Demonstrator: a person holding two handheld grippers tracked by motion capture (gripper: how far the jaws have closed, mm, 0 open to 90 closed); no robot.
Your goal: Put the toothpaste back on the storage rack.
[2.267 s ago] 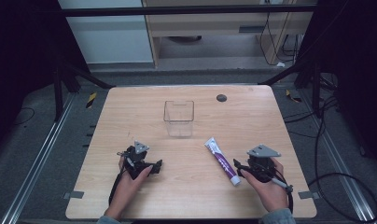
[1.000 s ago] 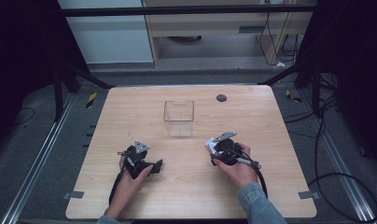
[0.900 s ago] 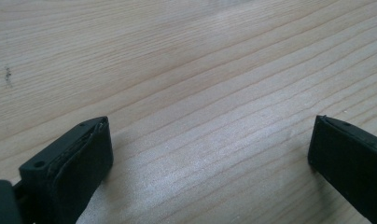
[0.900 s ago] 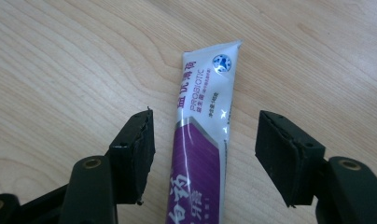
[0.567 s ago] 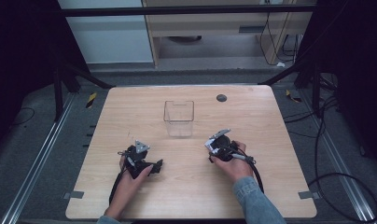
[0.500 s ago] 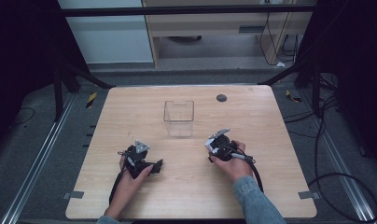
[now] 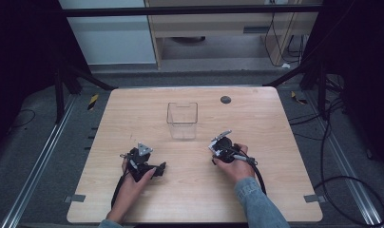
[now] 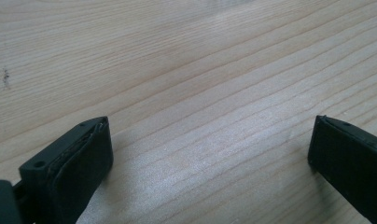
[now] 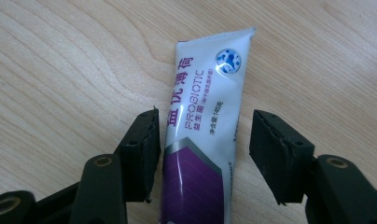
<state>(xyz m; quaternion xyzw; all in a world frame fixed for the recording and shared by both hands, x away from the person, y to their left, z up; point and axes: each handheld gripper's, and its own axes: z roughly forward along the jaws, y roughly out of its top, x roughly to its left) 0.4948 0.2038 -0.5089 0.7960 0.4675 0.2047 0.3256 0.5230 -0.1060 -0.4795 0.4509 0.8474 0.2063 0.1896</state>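
right claw (image 9: 200, 154) half-open, jaws just closing astride white-and-purple plastic toothpaste tube (image 9: 203, 140) lying flat on light wooden table (image 9: 60, 70), pads not yet pressing. left claw (image 8: 210, 154) wide open, empty. risk: slick tube squirts out under off-centre pinch.

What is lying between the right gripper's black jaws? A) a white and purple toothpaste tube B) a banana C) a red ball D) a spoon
A: the right gripper view shows a toothpaste tube flat on the wooden table between the right gripper's jaws.
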